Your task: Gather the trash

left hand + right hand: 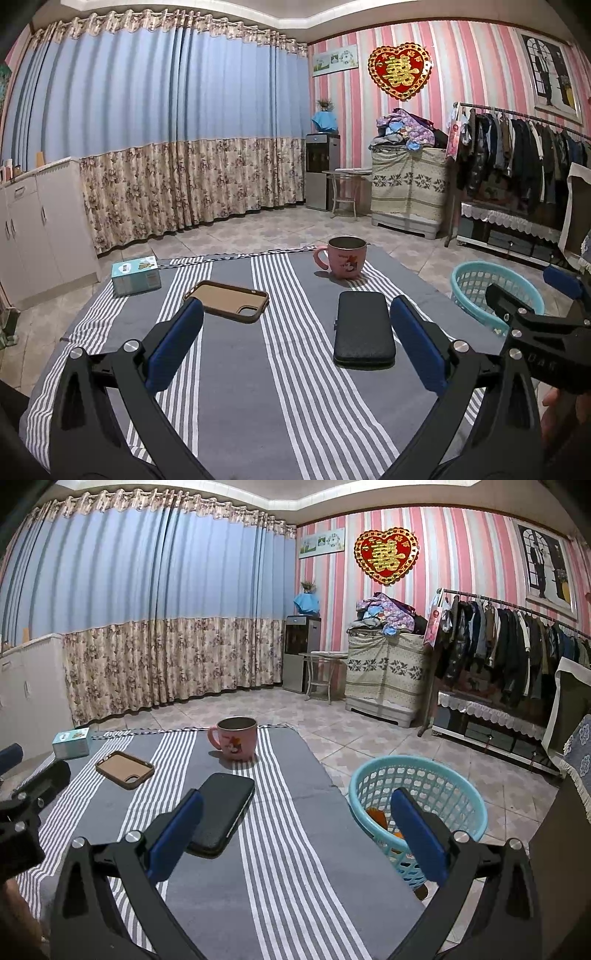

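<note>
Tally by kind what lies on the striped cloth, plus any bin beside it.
Pink mug: 1
Brown phone case: 1
Black wallet case: 1
Small teal box: 1
Turquoise basket, off the striped cloth: 1
Total: 5

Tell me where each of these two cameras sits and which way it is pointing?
Left wrist: rides the left tool, looking forward over the striped cloth at the black case; its open blue fingers show, the right tool at the edge.
Right wrist: rides the right tool, further right, taking in the teal basket on the floor; its open fingers show.
Shared: pink mug, brown phone case, tissue box.
</note>
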Demonstrator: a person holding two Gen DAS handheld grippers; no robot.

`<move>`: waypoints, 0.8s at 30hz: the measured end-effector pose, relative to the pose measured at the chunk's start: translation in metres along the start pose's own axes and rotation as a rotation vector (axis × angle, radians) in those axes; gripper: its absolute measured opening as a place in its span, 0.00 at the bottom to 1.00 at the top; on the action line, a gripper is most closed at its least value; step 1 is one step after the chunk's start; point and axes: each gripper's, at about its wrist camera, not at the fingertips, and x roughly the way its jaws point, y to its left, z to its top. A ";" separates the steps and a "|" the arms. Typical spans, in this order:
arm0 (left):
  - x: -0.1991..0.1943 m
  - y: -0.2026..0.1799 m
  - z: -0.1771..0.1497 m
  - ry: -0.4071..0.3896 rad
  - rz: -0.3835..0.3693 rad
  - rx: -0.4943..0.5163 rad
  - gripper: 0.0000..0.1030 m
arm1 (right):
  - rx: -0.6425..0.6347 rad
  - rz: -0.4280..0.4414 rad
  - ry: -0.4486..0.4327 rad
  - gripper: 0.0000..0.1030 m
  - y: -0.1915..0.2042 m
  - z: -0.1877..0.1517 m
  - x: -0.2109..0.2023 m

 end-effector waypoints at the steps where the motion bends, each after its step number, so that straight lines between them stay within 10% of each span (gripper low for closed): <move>1: 0.000 0.000 0.000 0.001 0.000 0.001 0.95 | 0.001 0.001 0.000 0.96 0.000 0.000 0.000; 24: -0.002 -0.003 -0.003 -0.003 -0.004 0.005 0.95 | 0.003 -0.001 -0.001 0.96 0.000 -0.001 0.000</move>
